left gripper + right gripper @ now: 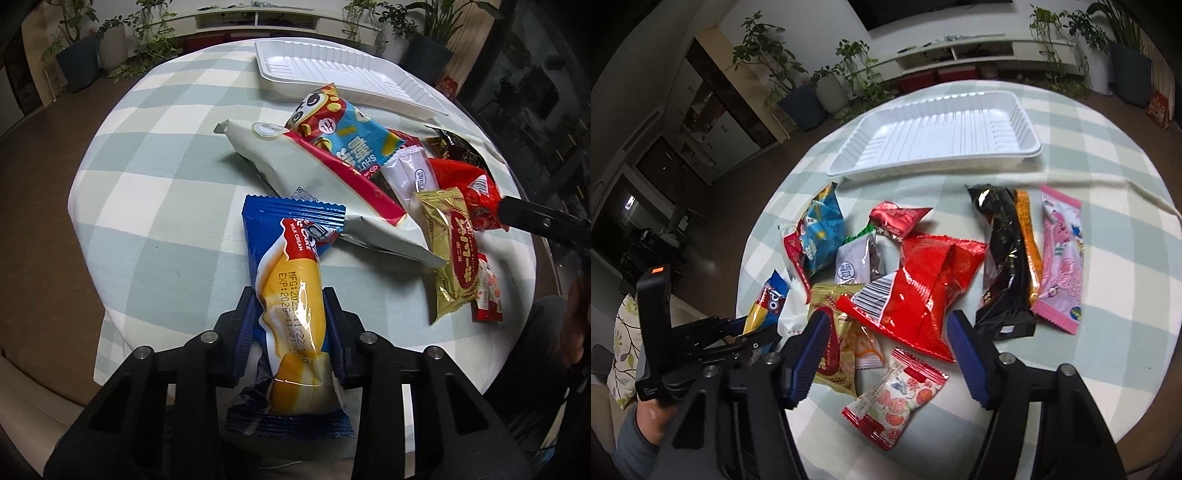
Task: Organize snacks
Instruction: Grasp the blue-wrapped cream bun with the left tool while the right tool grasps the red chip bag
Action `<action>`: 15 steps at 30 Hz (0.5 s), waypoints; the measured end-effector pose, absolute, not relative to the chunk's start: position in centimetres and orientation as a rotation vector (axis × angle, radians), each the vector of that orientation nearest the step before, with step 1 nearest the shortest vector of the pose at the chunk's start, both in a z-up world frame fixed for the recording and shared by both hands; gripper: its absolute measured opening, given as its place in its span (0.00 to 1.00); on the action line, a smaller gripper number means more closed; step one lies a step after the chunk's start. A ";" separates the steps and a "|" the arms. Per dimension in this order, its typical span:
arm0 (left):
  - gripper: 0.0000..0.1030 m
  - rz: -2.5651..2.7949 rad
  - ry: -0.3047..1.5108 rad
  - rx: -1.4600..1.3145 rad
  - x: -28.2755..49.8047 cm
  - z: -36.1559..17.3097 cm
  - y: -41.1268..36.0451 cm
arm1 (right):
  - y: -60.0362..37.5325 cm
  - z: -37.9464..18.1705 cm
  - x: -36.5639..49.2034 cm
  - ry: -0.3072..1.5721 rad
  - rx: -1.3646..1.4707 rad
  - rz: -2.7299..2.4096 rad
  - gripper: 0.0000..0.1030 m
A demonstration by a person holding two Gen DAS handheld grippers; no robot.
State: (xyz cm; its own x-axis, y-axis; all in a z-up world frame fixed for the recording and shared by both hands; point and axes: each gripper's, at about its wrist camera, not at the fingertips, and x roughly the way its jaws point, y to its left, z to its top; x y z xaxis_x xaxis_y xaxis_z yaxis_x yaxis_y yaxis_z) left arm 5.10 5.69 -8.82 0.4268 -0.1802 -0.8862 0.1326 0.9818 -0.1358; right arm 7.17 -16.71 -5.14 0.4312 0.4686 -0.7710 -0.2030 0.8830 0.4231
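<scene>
A white tray (934,136) lies at the table's far side, snacks heaped before it. The left gripper (291,325) clamps a blue cake pack (291,295), long axis pointing away toward the tray. The right gripper (886,354) stands open over a red bag (919,288).

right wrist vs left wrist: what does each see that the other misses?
Right wrist only: the pink packet and orange stick at the pile's far right, and the right gripper open over the red bag.

Left wrist only: the left gripper shut on the blue-and-yellow cake, date print readable, and the full grey-white bag.

Both: the white tray with nothing in it, the checked cloth, the gold packet, the plants behind.
</scene>
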 end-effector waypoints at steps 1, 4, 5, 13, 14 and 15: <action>0.31 -0.204 1.111 -0.046 5.1 -8.9 5.7 | -16.8 -5.3 7.5 1.056 0.297 0.415 0.66; 0.31 -0.229 1.103 -0.041 4.9 -8.9 5.6 | -17.5 -6.0 8.6 1.090 0.367 0.397 0.63; 0.31 -0.233 1.101 -0.039 4.9 -9.0 5.6 | -17.8 -6.1 9.0 1.099 0.396 0.389 0.63; 0.31 -0.263 1.085 -0.053 4.7 -9.1 5.5 | -17.4 -7.6 11.4 1.218 0.428 0.353 0.67; 0.31 -0.266 1.084 -0.052 4.7 -9.1 5.5 | -17.3 -7.9 11.6 1.232 0.440 0.353 0.67; 0.31 -0.267 1.083 -0.053 4.6 -9.1 5.5 | -17.3 -8.1 11.8 1.234 0.450 0.354 0.67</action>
State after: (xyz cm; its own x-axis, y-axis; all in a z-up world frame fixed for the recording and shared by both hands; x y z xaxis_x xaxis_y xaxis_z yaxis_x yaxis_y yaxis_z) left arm 4.63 5.52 -9.06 0.4397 -0.2402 -0.8654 0.1889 0.9668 -0.1723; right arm 11.76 -17.34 -8.08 0.2951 0.4921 -0.8190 -0.0170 0.8598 0.5104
